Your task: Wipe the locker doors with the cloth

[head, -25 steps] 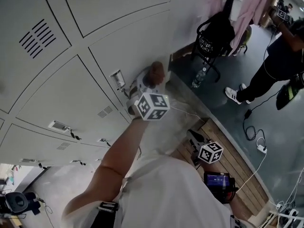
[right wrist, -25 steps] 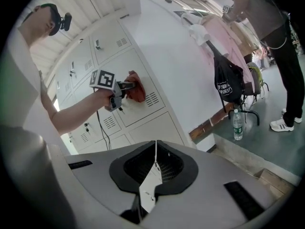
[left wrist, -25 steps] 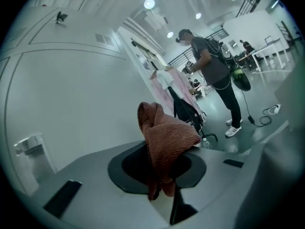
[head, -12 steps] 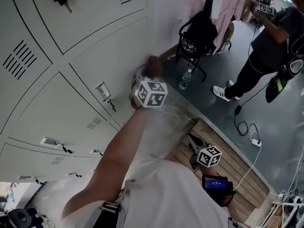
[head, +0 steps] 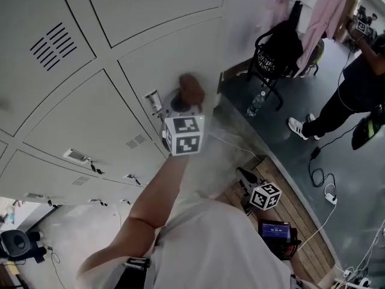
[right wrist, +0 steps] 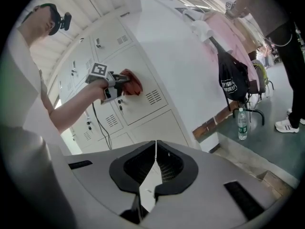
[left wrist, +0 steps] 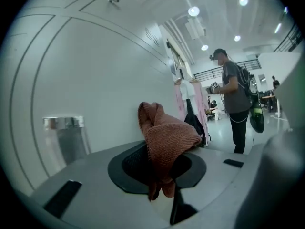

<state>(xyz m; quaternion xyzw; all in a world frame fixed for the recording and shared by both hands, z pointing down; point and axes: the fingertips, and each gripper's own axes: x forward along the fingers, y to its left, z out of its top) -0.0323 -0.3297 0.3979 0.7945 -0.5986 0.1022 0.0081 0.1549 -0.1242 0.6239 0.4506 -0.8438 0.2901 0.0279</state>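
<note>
**Step in hand:** wiping. The left gripper [head: 181, 110] is clamped shut on the cloth [head: 191, 88]. The cloth bunches out past the jaw tips and appears to press against a locker door [head: 174, 50], just right of the latch [head: 153, 101]. The left arm is extended to the door.

The right gripper [right wrist: 155, 161] has its jaws together with nothing between them. It hangs well below and right of the latch and takes no part in the wipe.

**Progress (judgement):** the pictures do not show which door areas are already clean, so completion cannot be rated. The cloth sits low on this door, on the latch side.

**Next move (judgement):**
- Keep the clamp firm, as only a fold of cloth is held.
- Sweep the cloth across the panel away from the latch, with steady pressure into the door.
- Steer round the latch to avoid snagging the knit.
- Then go on to the doors left of and below the latch.

**Count:**
- Grippers: two.
- Cloths: one.
- Locker doors: at least five in the head view, some of them cut by the frame edge.
- Bottles [head: 255, 103]: one, on the floor, well right of the latch.
- Chairs [head: 278, 53]: one, carrying a dark bag, beyond the bottle.
- Bystanders [head: 355, 83]: one, far right of the latch.
</note>
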